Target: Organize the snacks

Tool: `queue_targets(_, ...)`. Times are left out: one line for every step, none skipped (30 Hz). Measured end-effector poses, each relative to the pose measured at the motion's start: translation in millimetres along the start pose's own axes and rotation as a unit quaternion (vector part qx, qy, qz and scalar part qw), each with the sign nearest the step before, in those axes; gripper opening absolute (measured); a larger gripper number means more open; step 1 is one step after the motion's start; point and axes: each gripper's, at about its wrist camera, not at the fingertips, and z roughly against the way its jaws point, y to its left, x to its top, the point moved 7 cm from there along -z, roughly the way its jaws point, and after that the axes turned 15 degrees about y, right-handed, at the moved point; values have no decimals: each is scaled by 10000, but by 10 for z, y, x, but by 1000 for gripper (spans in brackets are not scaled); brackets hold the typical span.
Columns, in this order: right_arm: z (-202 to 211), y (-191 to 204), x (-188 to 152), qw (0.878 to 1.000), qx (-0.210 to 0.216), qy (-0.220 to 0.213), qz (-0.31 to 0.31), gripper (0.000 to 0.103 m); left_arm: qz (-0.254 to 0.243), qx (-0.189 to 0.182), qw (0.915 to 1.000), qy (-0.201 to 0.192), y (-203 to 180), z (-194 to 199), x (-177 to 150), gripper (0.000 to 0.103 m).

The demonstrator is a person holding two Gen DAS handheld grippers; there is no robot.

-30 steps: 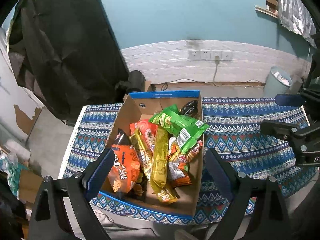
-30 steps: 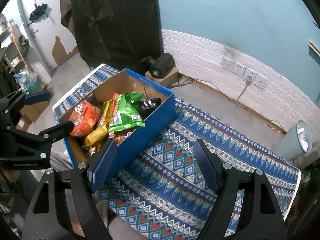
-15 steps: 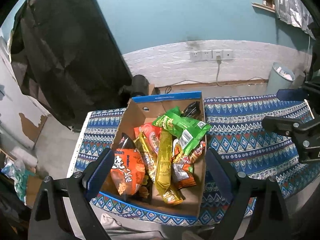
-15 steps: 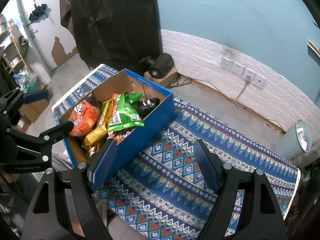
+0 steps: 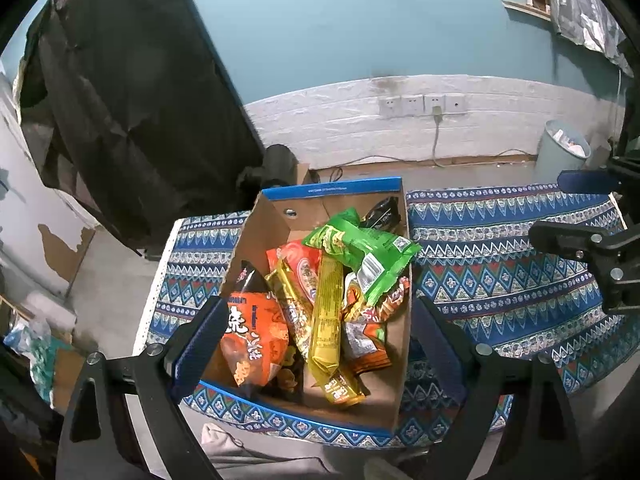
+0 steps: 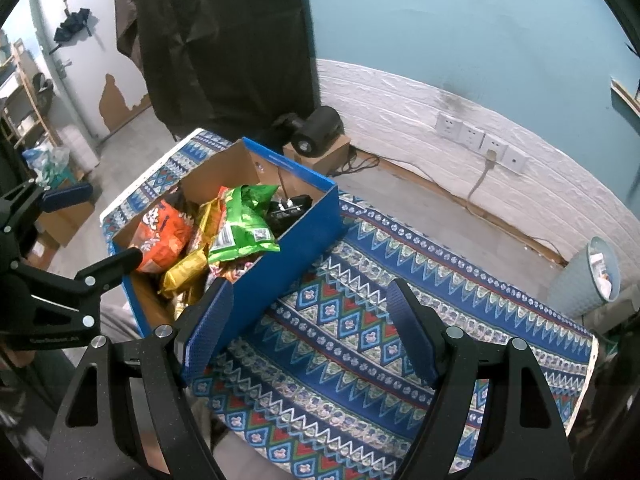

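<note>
A blue cardboard box (image 5: 340, 193) (image 6: 292, 232) stands on the left part of a table with a blue patterned cloth (image 5: 500, 280) (image 6: 360, 340). It holds several snack packs: an orange bag (image 5: 252, 344) (image 6: 164, 236), a green bag (image 5: 360, 252) (image 6: 244, 224), a yellow bar (image 5: 326, 320), a gold pack (image 6: 188, 272) and a black pack (image 5: 382, 214) (image 6: 288, 208). My left gripper (image 5: 314, 340) is open and empty above the box's near end. My right gripper (image 6: 310, 328) is open and empty above the cloth, right of the box.
A light blue waste bin (image 5: 560, 152) (image 6: 588, 276) stands on the floor at the far right. A black device on a small carton (image 6: 316, 136) sits behind the table by the wall with sockets (image 6: 480, 142). A dark curtain (image 5: 120, 120) hangs at the back left.
The left gripper has drawn back and up a little, so the box looks slightly farther away. The right gripper has barely moved. Both stay open and empty.
</note>
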Motion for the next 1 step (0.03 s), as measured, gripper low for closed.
queue_targets(0,-8,-1,10000,1,3,-8,79,3,5,10000,9,5,-4,0,94)
